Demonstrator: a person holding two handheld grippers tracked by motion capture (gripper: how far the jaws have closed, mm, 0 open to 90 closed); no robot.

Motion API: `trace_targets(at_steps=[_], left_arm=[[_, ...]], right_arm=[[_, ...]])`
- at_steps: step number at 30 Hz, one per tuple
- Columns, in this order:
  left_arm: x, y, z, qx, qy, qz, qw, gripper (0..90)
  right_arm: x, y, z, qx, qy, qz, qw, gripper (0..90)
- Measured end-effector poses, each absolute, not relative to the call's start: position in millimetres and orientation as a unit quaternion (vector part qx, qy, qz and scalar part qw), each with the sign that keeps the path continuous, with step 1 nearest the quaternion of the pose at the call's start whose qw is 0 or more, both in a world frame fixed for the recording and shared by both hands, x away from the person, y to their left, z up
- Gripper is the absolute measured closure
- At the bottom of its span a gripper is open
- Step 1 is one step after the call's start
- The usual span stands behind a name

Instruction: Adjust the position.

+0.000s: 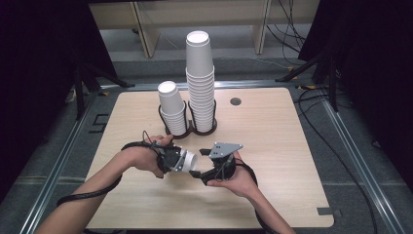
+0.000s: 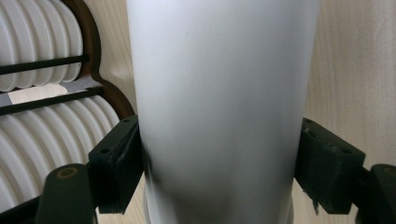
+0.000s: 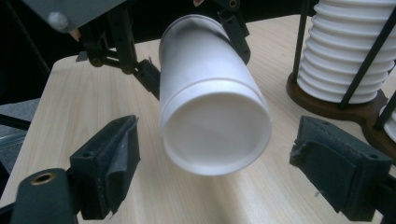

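Observation:
A white paper cup lies sideways above the wooden table, held by my left gripper, which is shut on its body. In the left gripper view the cup is pressed between both black pads. Its closed bottom faces my right gripper, whose jaws stand open on either side of the cup's end without touching it. In the high view my right gripper sits just right of the cup.
A dark wooden holder at the table's middle carries two stacks of white cups, a short one and a tall one. A round grommet hole lies behind. Table legs and cables stand beyond the table.

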State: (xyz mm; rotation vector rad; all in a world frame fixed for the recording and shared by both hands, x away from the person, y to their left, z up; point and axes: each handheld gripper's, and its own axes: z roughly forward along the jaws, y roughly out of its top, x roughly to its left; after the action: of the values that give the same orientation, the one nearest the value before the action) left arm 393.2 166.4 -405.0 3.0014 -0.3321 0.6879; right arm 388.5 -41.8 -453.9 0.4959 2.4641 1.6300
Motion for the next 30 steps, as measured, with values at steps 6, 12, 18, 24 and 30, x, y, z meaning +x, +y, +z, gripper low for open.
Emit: trace_targets(at_steps=[6,12,18,24,30], left_arm=[[394,165,-405,0.969,-0.105,0.222,0.023,23.2],[394,164,-405,0.970,-0.100,0.218,0.029,23.2],[394,162,-405,0.970,-0.103,0.218,0.030,23.2],[392,159,-404,0.969,-0.106,0.218,0.034,23.2],[391,156,-403,0.970,-0.107,0.217,0.038,23.2]], right_arm=[[394,-36,-456,0.159,0.822,0.542,0.070,15.2],[394,-32,-458,0.166,0.824,0.539,0.059,15.3],[397,-29,-460,0.153,0.827,0.537,0.070,16.0],[397,-29,-461,0.150,0.828,0.536,0.068,18.0],[394,-28,-462,0.165,0.828,0.534,0.055,18.5]])
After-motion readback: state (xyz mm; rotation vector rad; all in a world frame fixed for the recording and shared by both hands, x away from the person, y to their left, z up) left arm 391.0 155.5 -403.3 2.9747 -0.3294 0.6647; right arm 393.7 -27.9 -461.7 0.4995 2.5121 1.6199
